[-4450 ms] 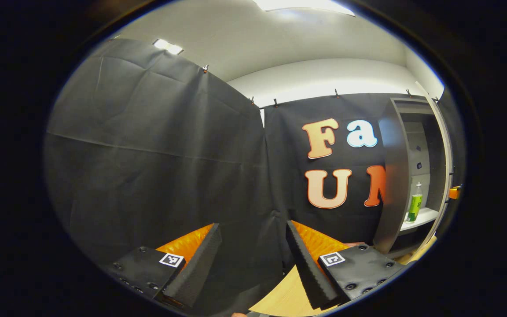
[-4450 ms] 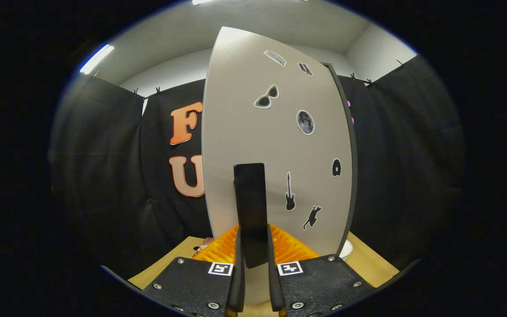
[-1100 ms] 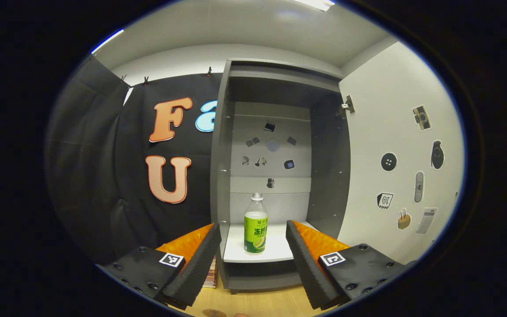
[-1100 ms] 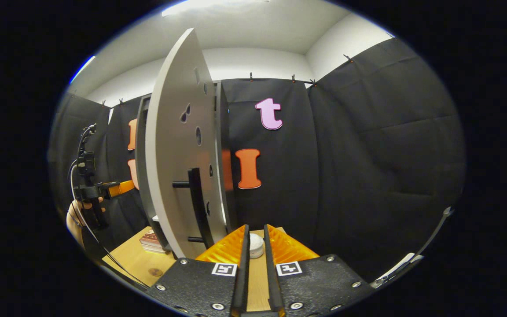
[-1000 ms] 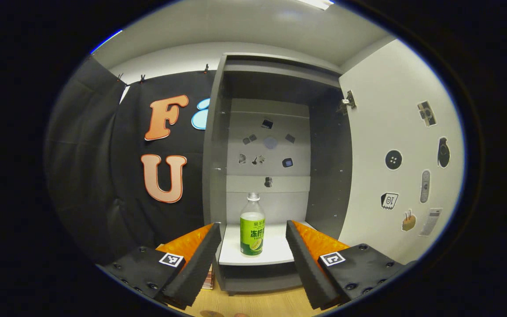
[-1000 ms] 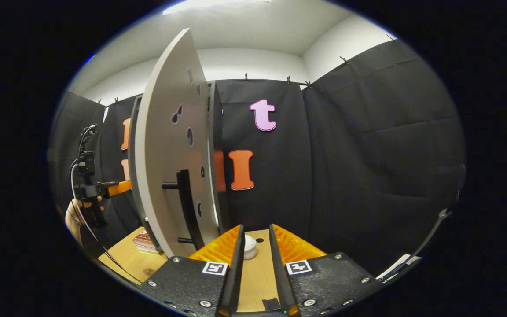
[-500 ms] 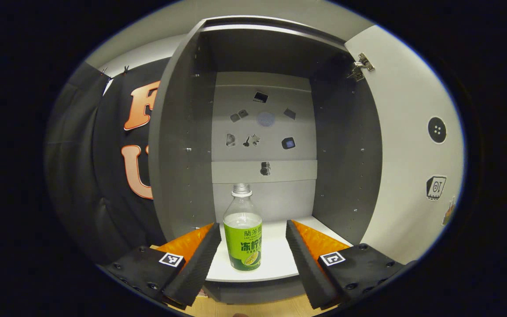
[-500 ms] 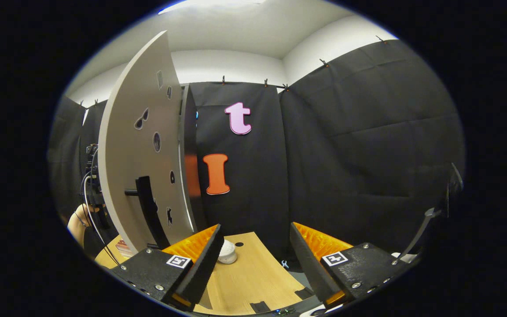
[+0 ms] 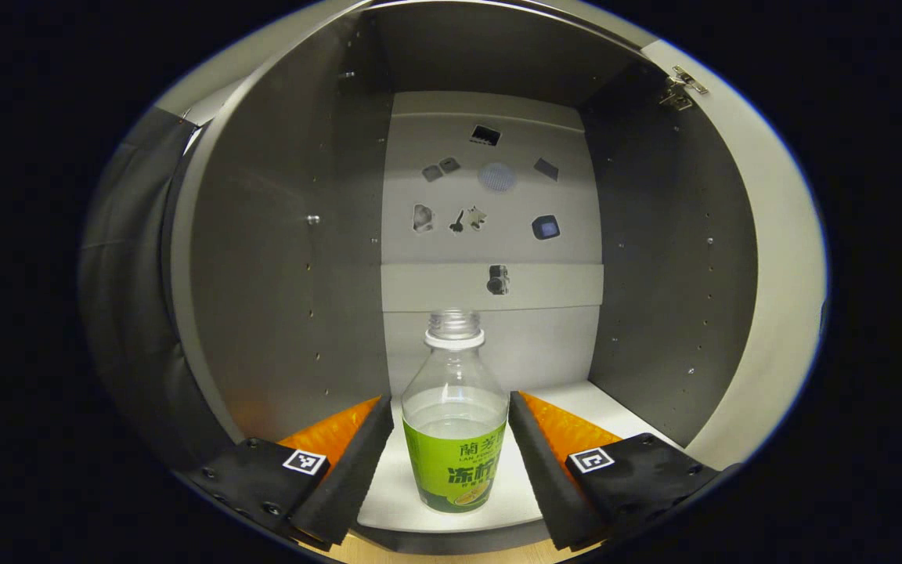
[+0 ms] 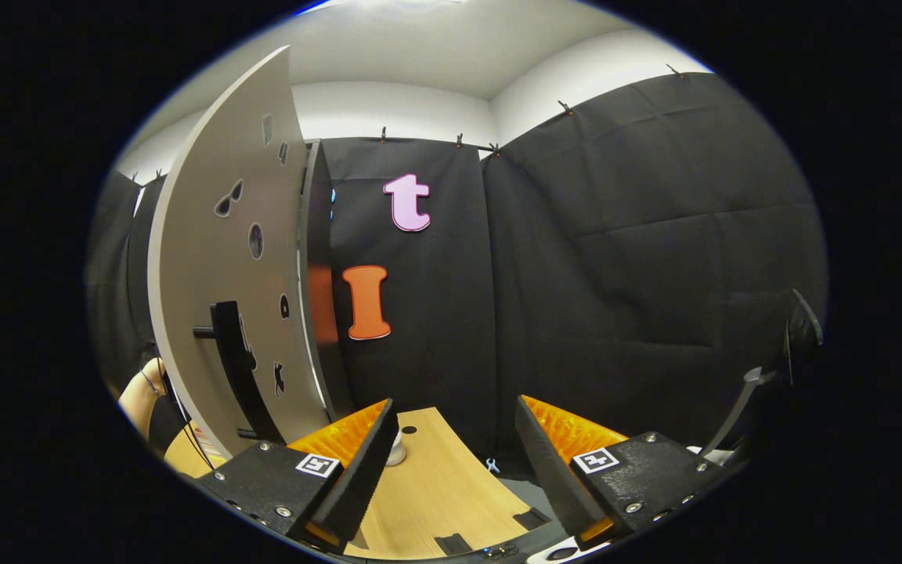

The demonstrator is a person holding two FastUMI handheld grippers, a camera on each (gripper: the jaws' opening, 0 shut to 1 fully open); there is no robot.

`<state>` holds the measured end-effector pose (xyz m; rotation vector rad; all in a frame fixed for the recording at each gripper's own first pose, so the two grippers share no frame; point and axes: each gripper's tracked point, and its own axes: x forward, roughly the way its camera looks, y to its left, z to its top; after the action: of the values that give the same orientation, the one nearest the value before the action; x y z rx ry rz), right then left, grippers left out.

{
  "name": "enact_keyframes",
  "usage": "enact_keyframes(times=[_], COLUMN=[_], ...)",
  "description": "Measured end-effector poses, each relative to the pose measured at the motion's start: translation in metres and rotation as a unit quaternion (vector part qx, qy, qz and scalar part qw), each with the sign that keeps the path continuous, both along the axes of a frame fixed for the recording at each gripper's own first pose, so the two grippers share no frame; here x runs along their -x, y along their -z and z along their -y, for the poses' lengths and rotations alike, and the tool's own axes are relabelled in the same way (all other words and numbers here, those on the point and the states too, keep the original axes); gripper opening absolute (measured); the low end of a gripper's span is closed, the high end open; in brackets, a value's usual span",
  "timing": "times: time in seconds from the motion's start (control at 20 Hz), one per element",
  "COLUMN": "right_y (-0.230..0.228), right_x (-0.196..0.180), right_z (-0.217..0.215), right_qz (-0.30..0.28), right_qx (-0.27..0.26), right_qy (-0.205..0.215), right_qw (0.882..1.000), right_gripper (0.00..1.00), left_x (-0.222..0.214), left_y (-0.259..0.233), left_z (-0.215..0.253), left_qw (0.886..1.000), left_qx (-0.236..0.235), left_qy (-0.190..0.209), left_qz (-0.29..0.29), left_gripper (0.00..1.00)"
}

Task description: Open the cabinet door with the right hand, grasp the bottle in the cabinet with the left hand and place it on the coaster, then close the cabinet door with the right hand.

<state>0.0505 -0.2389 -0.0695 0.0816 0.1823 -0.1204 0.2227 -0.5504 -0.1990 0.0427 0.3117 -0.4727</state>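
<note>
A clear bottle [image 9: 455,423] with a green label stands upright, uncapped, on the white shelf [image 9: 576,395] inside the grey cabinet [image 9: 286,258]. My left gripper [image 9: 449,401] is open, and the bottle stands between its fingers [image 9: 345,470] with a thin gap on each side. In the right gripper view the cabinet door [image 10: 208,258] stands open at the left, its black handle [image 10: 232,368] free. My right gripper [image 10: 455,406] is open over the wooden table [image 10: 435,486], to the right of the door, with nothing between its fingers.
A small white round object [image 10: 396,453] sits on the table, partly hidden behind my right gripper's left finger. A person's arm [image 10: 142,399] shows left of the door. The door's inner face [image 9: 780,313] flanks the cabinet on the right. Stickers dot the cabinet's back wall.
My left gripper has moved forward into the cabinet until the bottle stands between its fingers. My right gripper has let go of the handle, opened, and drifted right, away from the door.
</note>
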Motion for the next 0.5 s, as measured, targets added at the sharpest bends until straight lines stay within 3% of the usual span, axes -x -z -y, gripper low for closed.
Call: enact_keyframes(times=[0.2,0.3,0.45,0.5], right_y=[0.001,0.000,-0.002,-0.002], right_x=[-0.002,-0.007,-0.005,-0.004], right_z=[0.000,-0.002,-0.005,-0.007], right_qz=[-0.007,-0.008,-0.006,-0.006], right_qx=[0.000,0.000,0.001,0.000], right_qy=[0.007,0.006,0.002,-0.002], right_qw=[1.000,1.000,1.000,1.000], right_gripper=[0.93,0.93,0.93,0.98], left_x=[-0.004,0.005,0.021,0.027], left_y=[0.009,0.006,-0.006,-0.012], left_z=[0.005,0.003,0.000,-0.004], left_qw=[1.000,1.000,0.999,0.999], left_qx=[-0.001,0.005,0.021,0.027], left_qy=[0.004,0.008,0.018,0.020], left_qz=[-0.010,-0.015,-0.022,-0.020], left_gripper=[0.96,0.83,0.83,0.83])
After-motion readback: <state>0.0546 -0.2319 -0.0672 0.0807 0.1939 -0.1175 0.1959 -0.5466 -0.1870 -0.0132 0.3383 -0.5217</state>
